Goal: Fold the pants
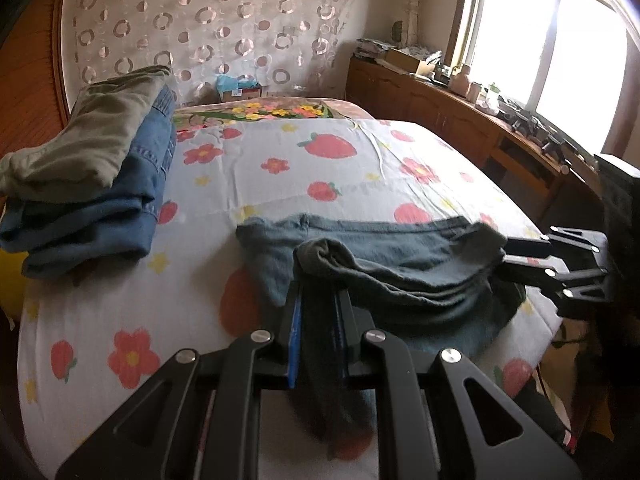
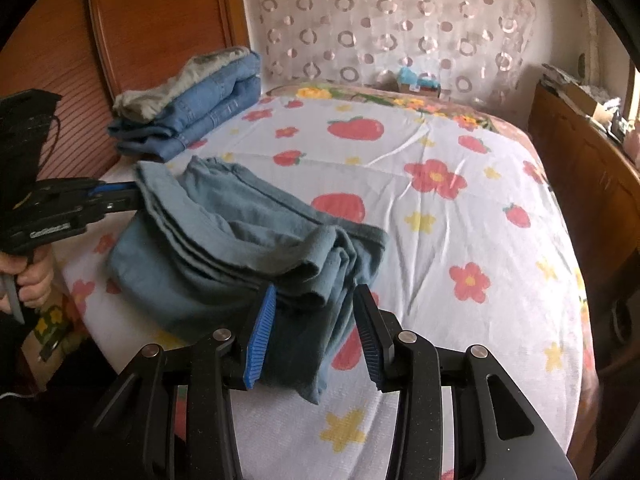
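Grey-blue pants (image 1: 400, 248) lie part-folded in layers on the flowered bed sheet (image 1: 300, 168), near its front edge. My left gripper (image 1: 318, 292) is shut on a bunched end of them, with dark cloth running down between its fingers. In the right wrist view that same gripper (image 2: 136, 196) grips the left end of the pants (image 2: 224, 232), which it holds a little off the sheet. My right gripper (image 2: 316, 296) stands open around the other end. Cloth lies between its blue pads (image 2: 262, 332), and the right one does not press on it. It also enters the left wrist view, where the right gripper (image 1: 504, 256) sits at the pants' right edge.
A stack of folded pants (image 1: 92, 184), olive on blue denim, sits at the bed's back left by the wooden headboard (image 2: 160, 20). A cluttered wooden cabinet (image 1: 440, 112) runs along the right under the window. A person's hand (image 2: 32, 276) holds the left gripper's handle.
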